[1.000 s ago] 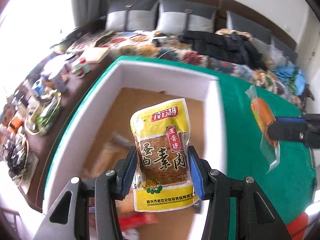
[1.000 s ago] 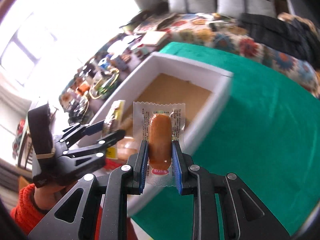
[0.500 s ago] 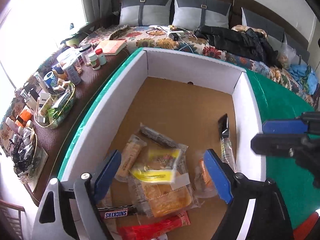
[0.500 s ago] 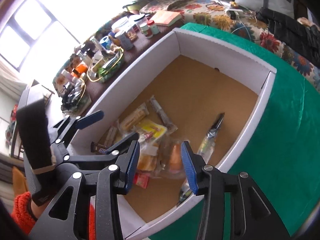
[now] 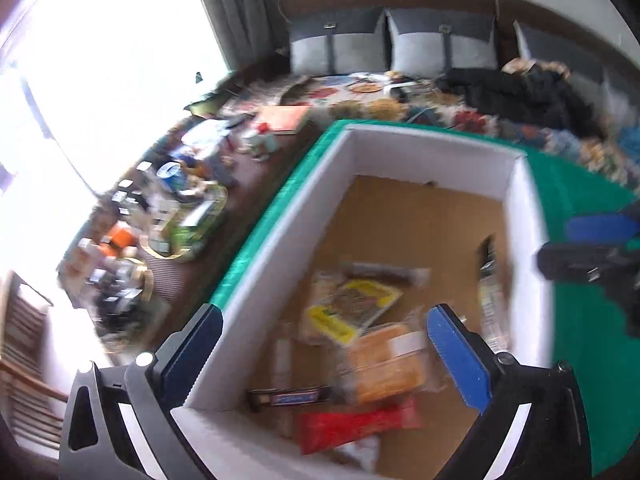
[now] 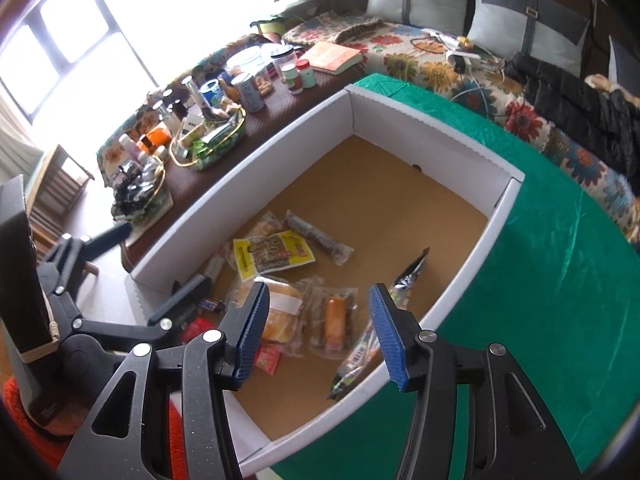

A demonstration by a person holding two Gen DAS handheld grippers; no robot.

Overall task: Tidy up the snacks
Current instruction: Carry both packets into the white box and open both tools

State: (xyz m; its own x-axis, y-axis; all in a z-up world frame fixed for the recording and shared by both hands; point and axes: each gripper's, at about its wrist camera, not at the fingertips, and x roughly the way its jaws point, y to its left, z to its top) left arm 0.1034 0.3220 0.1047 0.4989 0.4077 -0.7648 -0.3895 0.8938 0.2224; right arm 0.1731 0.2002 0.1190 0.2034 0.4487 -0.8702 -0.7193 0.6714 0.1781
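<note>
Both grippers hang over the white box [image 6: 472, 264] w/ jaws spread wide, nothing held: right gripper [image 6: 318, 334], left gripper [image 5: 324, 354]. Snacks lie inside the box at its near end: yellow packet [image 6: 272, 256], sausage pack [image 6: 335, 320] beside a bread pack [image 6: 282, 312], red wrapper [image 5: 356, 426] nearest the front wall. Left view is blurry.

The left wrist view is motion-blurred: the snacks [image 5: 360, 336] in the box [image 5: 428, 148] smear and their labels cannot be read. In the right wrist view, a hand-held gripper finger [image 6: 248, 328] covers part of the bread pack [image 6: 280, 316] and the red pack [image 6: 268, 360].
</note>
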